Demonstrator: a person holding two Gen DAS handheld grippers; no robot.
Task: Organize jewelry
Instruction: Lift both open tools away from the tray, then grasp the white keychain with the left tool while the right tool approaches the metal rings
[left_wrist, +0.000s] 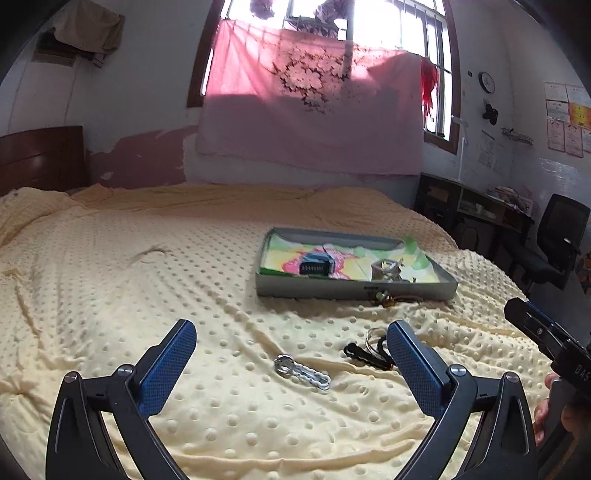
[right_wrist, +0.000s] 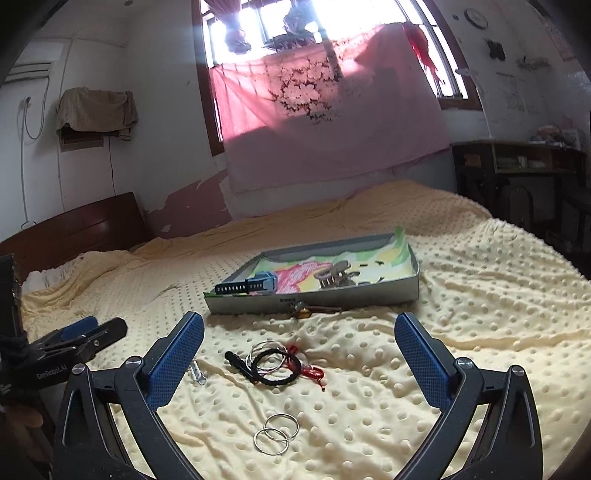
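"GenRobot.AI" on left hand-held gripper (right_wrist: 90, 334) body; "DAS" on right hand-held gripper (left_wrist: 517, 314).

Home bedroom: bed (left_wrist: 147, 258), curtained window (left_wrist: 314, 110).

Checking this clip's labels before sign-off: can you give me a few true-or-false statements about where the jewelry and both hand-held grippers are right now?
1. Both hand-held grippers, left and right, are open and hold nothing. True.
2. The two silver rings lie inside the tray. False: they lie on the yellow blanket, near the right hand-held gripper.
3. A watch lies in the tray. True.
4. The silver chain bracelet is clamped by the left hand-held gripper. False: it lies loose on the blanket between the open fingers.
5. The black cord bracelet is outside the tray. True.
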